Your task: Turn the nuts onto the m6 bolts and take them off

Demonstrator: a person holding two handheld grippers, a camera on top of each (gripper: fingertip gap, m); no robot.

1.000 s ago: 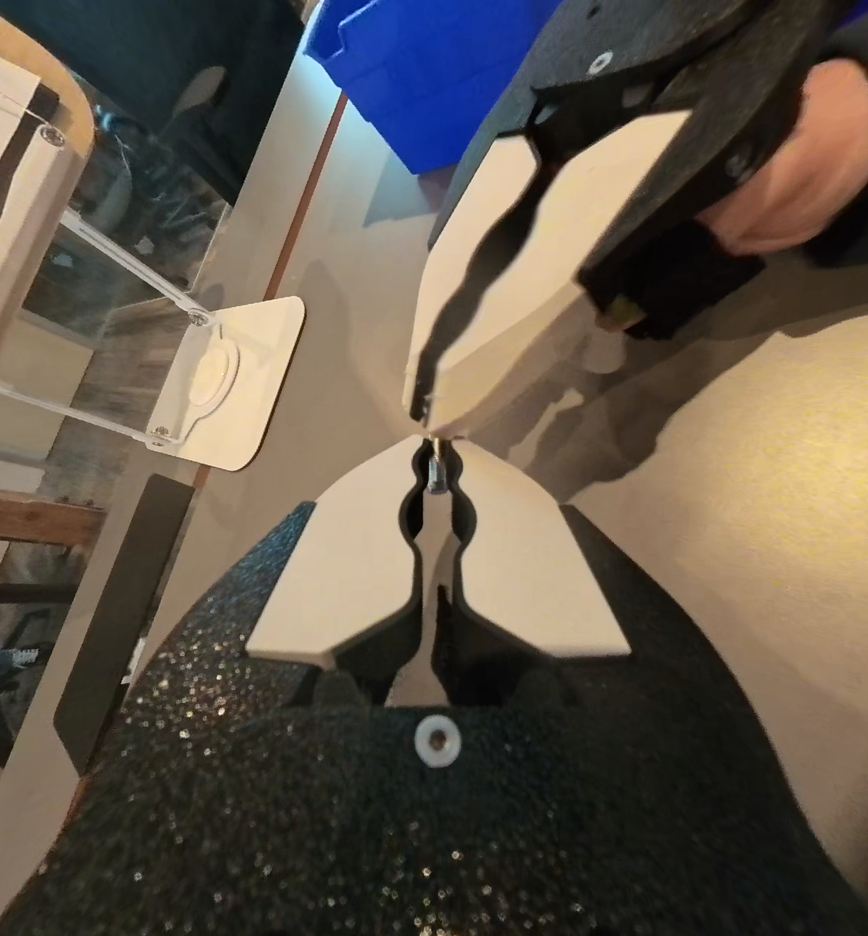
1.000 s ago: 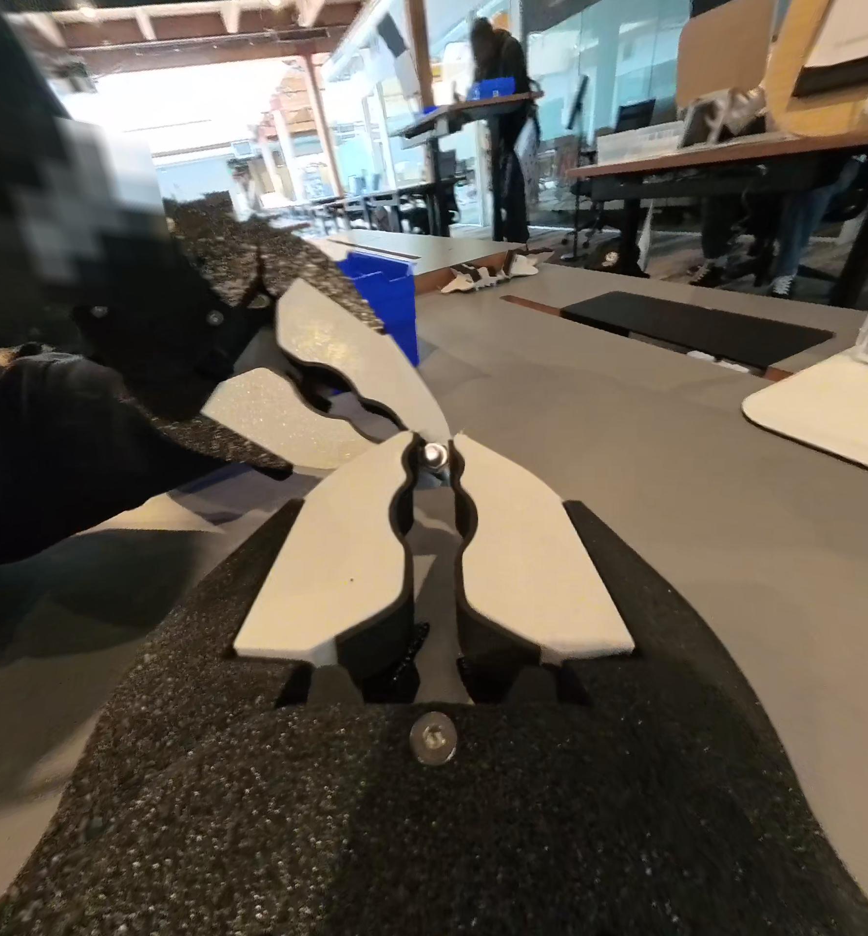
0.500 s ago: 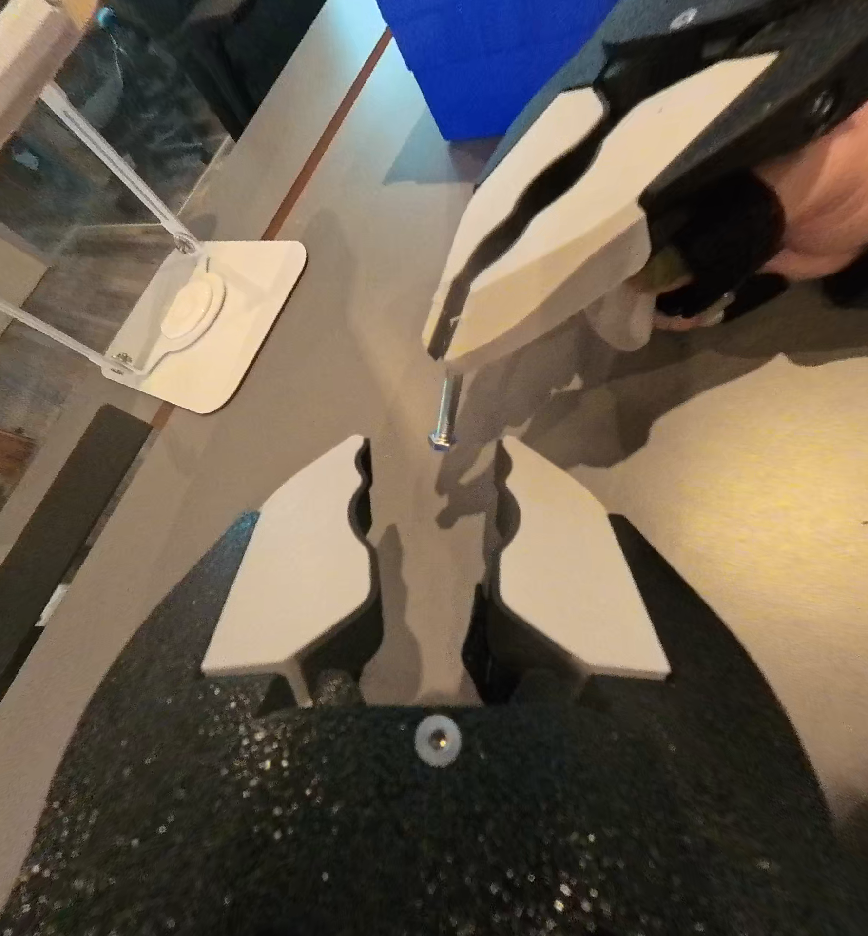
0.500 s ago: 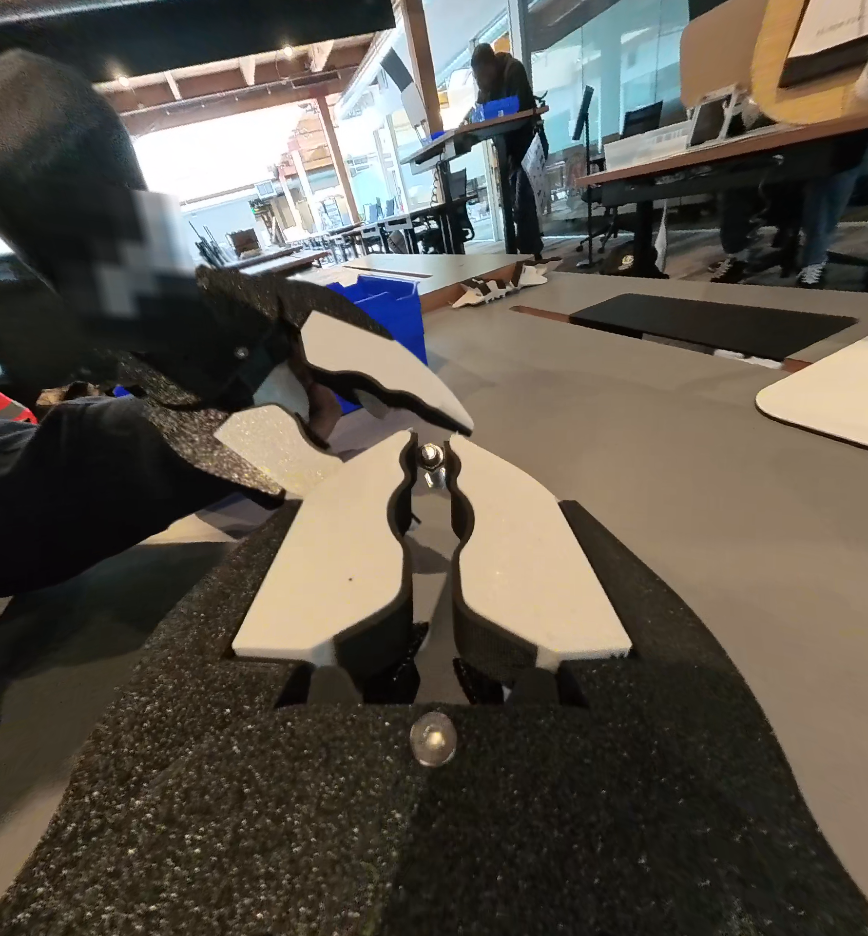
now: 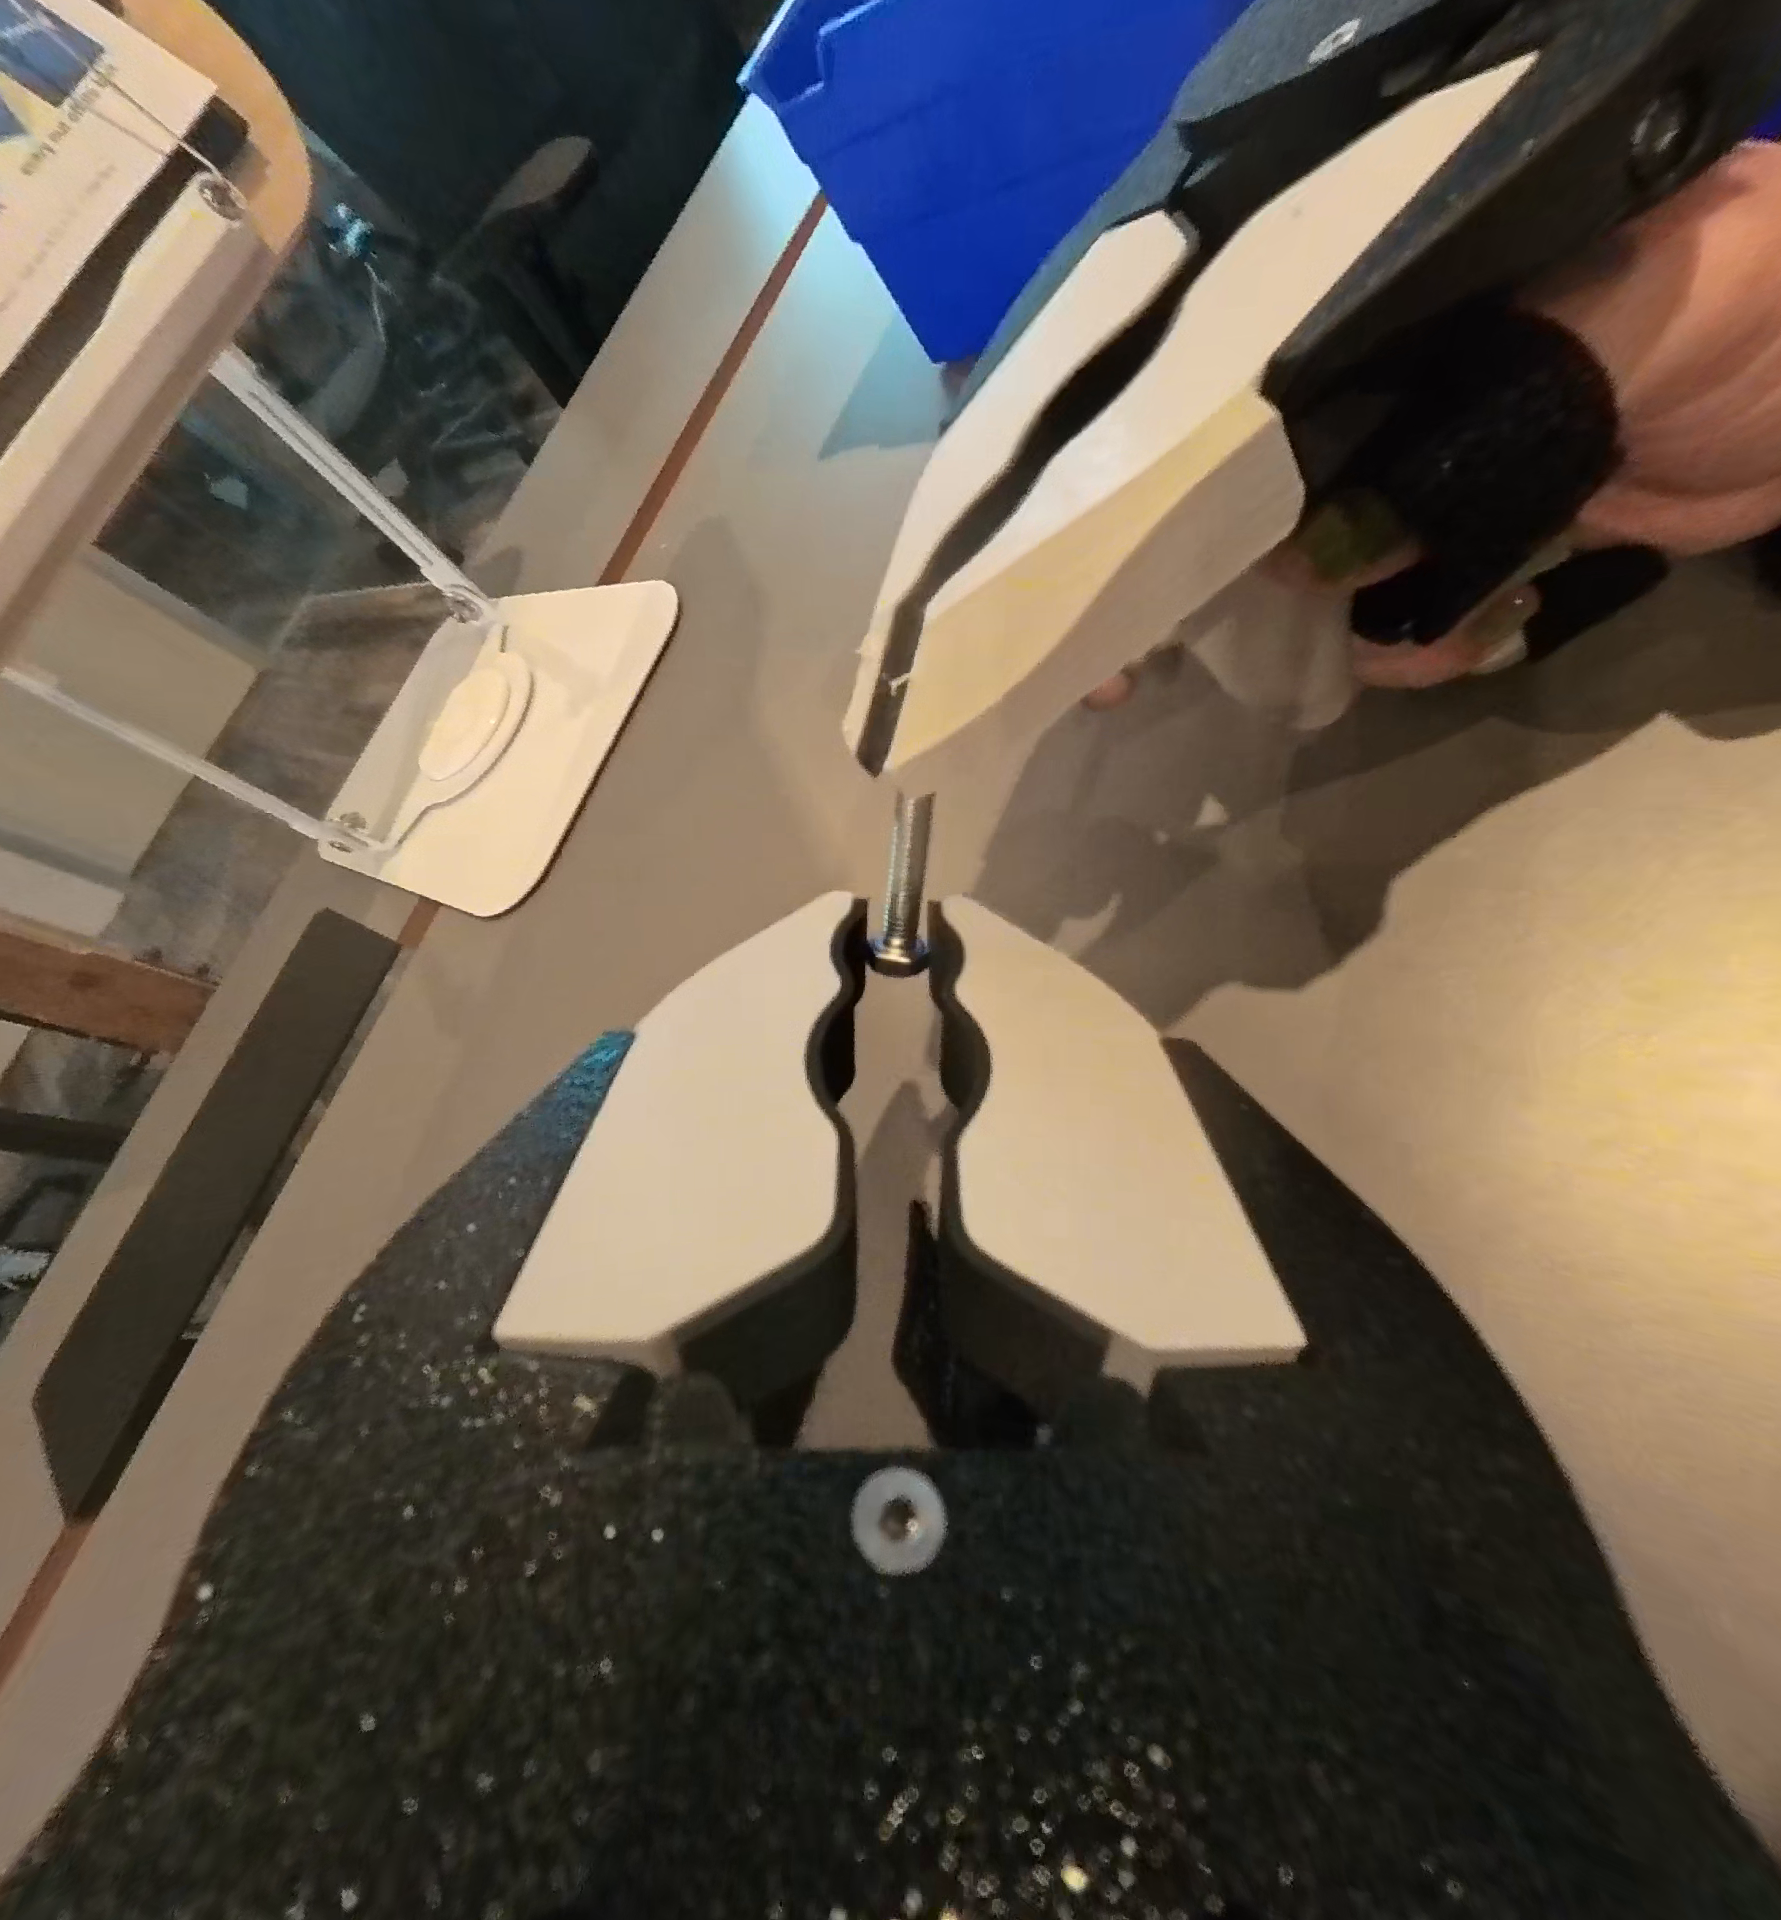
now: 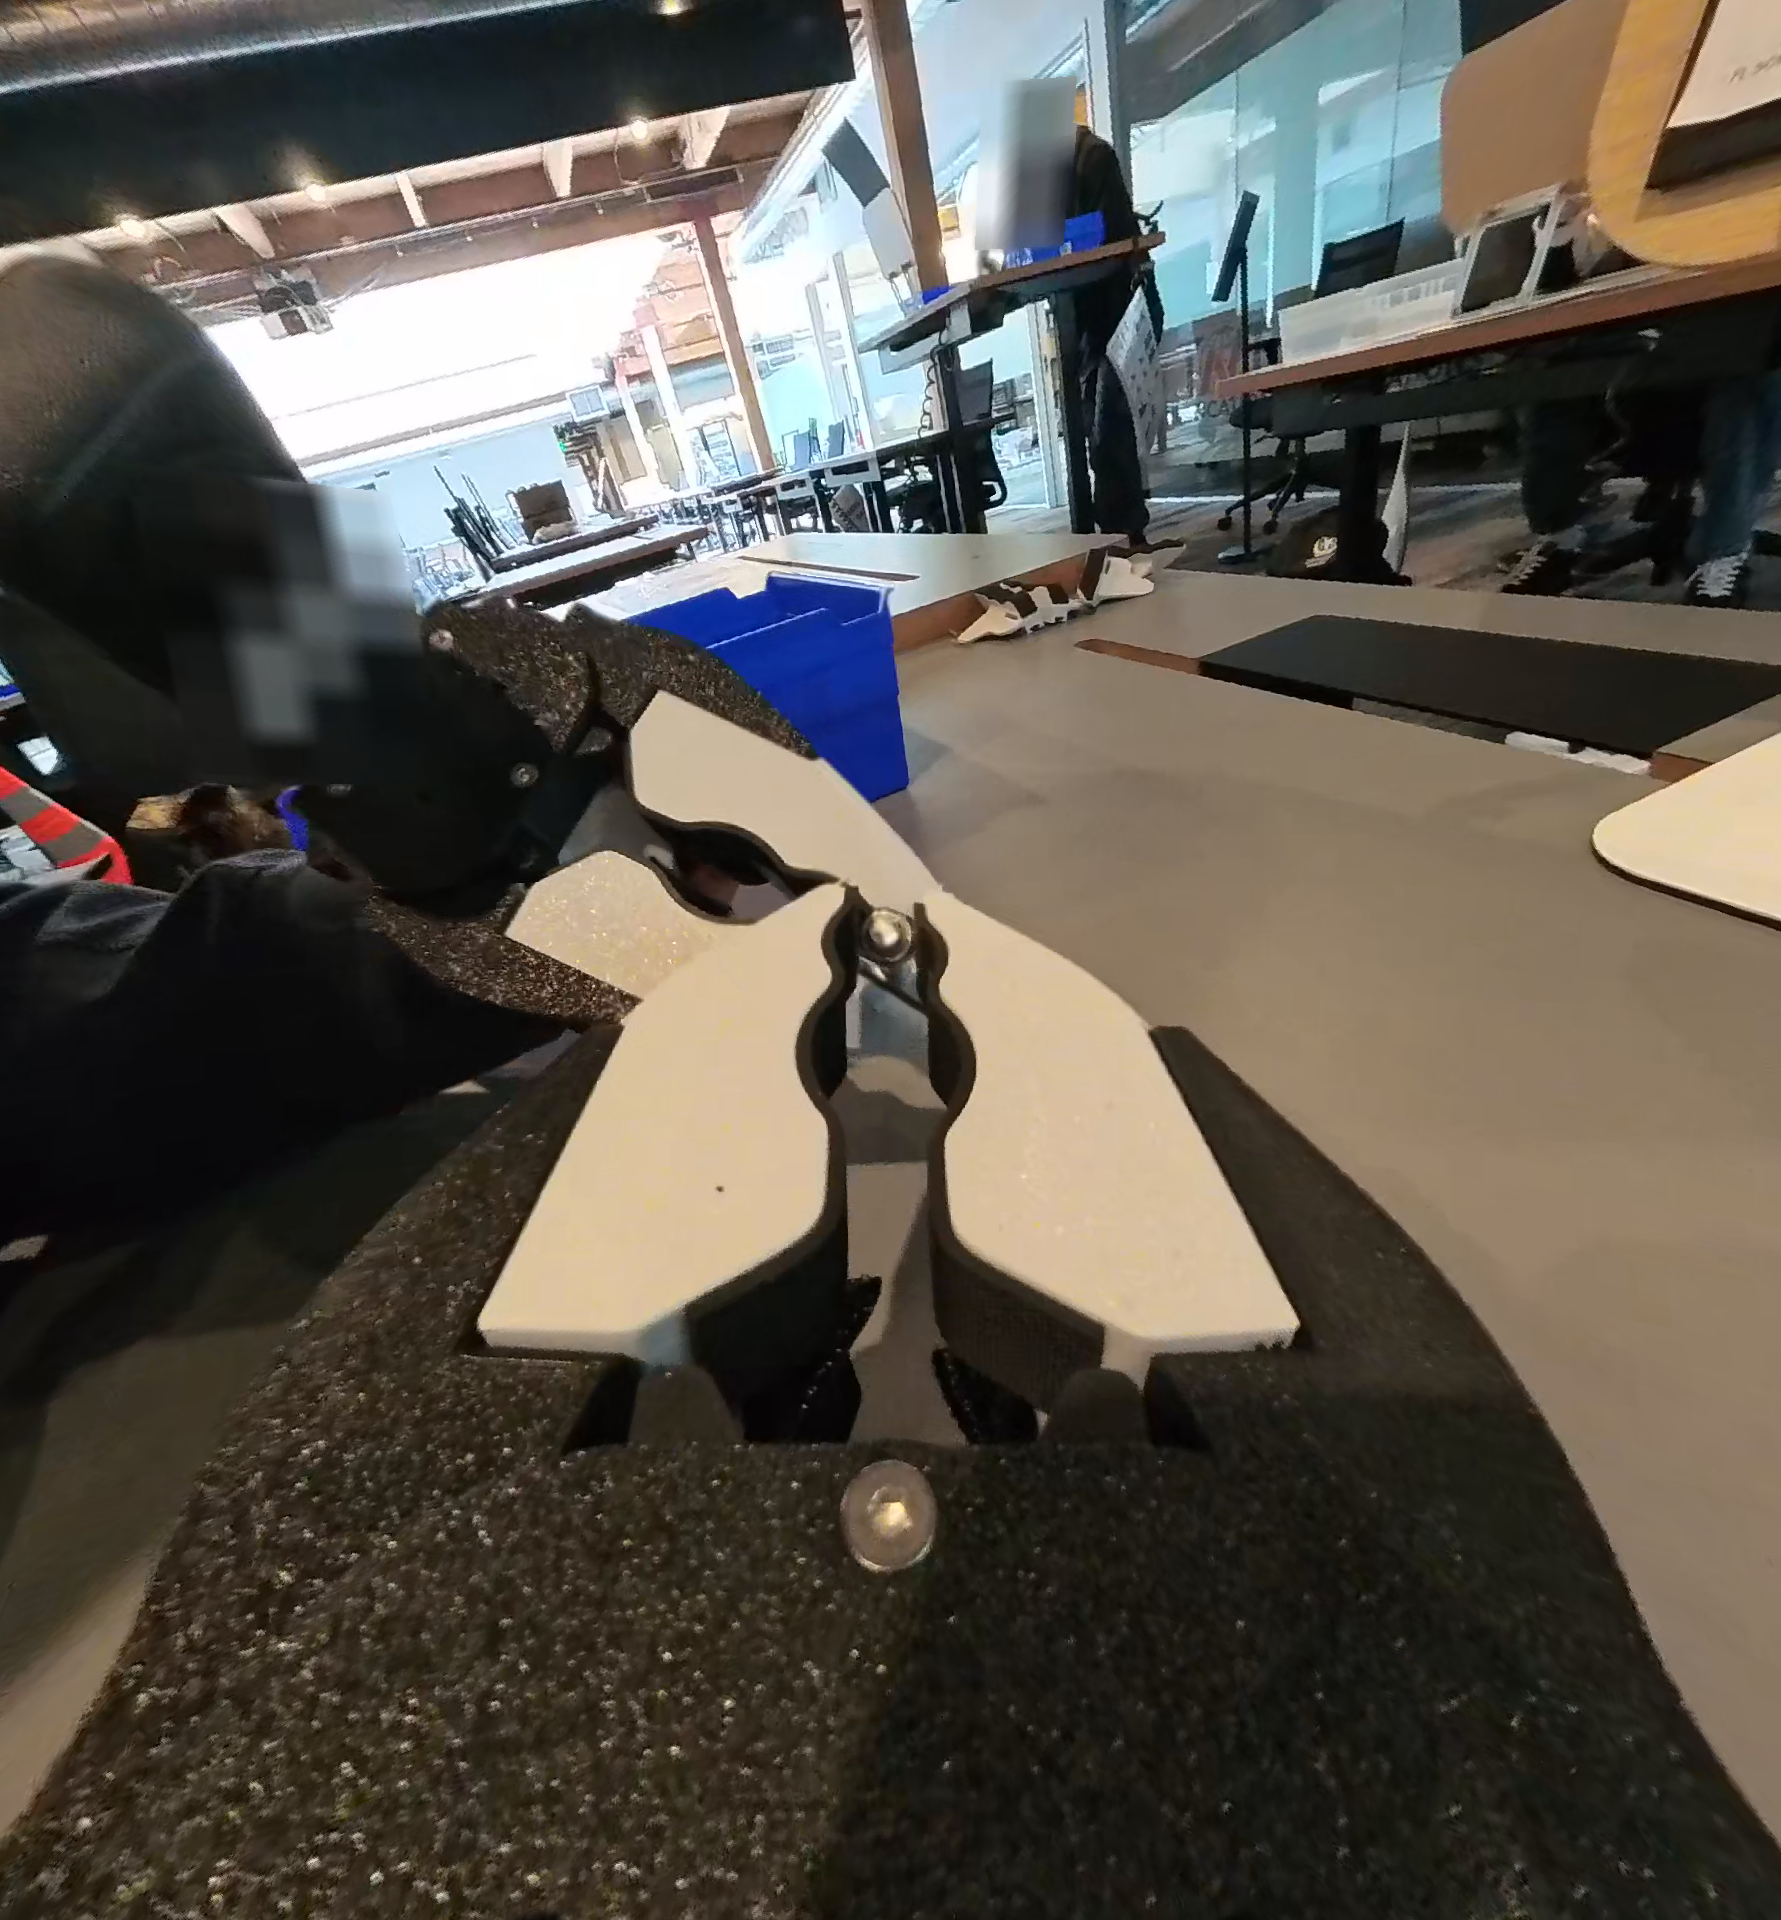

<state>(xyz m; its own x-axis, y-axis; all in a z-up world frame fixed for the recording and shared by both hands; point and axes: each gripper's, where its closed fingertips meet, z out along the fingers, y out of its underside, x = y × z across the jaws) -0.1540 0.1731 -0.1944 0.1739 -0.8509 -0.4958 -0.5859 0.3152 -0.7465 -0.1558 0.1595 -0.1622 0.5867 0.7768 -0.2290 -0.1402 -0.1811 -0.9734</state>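
Note:
A silver M6 bolt (image 5: 907, 862) is held in the air between both grippers, above the grey table (image 5: 1540, 1091). My left gripper (image 5: 896, 935) is shut on the bolt's head end, and the threaded shaft points away from it. My right gripper (image 5: 875, 743) comes in from the upper right, held by a hand (image 5: 1748, 364), and is shut on the far end of the shaft. In the right wrist view my right gripper (image 6: 886, 930) pinches a small silver nut (image 6: 886, 932) on the bolt's end. The left gripper's fingers (image 6: 761, 790) meet it from the left.
A blue bin (image 5: 969, 156) stands on the table behind the grippers and also shows in the right wrist view (image 6: 813, 675). A white stand base (image 5: 522, 727) and a black strip (image 5: 200, 1195) lie to the left. People stand at desks far off. Both grippers' tips are close together, under 4 cm apart.
Half a second ago my left gripper was open and drawn back while the bolt hung from the right gripper. It has now shut on the bolt's head again. More shaft shows than one second ago.

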